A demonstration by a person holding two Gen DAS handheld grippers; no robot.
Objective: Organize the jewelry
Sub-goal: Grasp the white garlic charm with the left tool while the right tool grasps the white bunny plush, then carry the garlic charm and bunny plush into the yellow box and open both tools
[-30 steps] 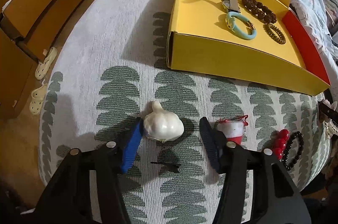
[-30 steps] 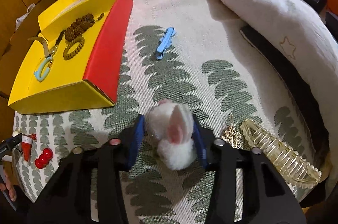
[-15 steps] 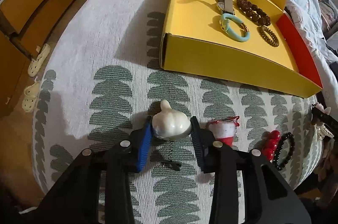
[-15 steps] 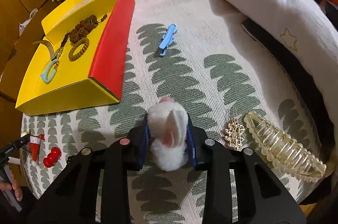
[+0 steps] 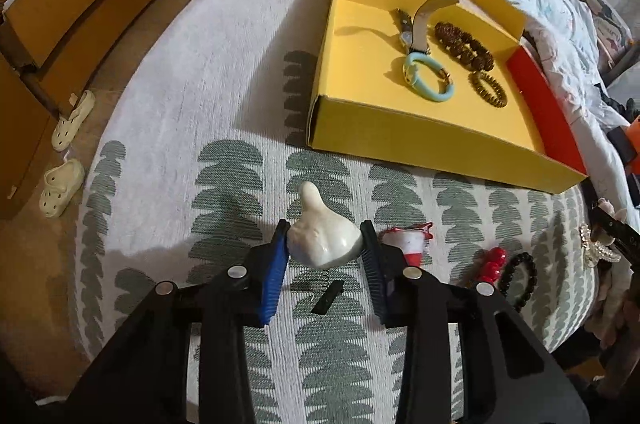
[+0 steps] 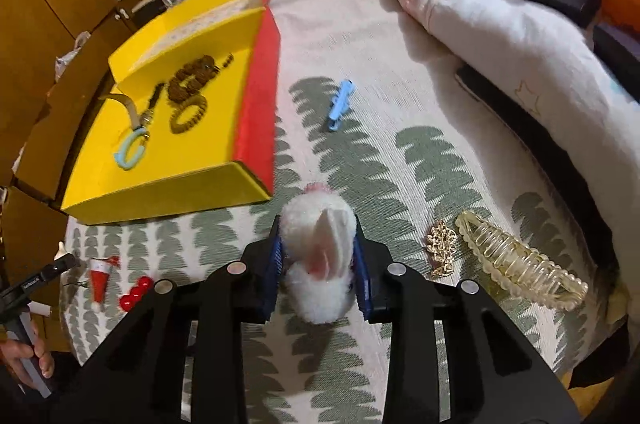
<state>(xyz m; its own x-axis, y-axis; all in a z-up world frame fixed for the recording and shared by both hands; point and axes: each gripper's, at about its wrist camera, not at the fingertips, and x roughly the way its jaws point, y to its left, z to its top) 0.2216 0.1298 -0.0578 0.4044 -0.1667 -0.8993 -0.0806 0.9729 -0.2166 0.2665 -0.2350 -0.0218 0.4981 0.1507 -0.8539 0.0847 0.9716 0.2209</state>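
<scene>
Four pieces lie in the yellow box (image 5: 420, 140); left gripper (image 5: 325, 256) clasps a white garlic-shaped piece (image 5: 322, 244), right gripper (image 6: 318, 260) a fluffy white clip (image 6: 320, 256); several remain on the bed (image 5: 200, 96).

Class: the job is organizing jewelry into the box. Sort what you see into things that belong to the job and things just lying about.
Job: yellow box; white garlic-shaped piece in left tool; fluffy white clip in right tool; black bead bracelet; gold brooch.

Lying about: cream sandals; quilt.
</scene>
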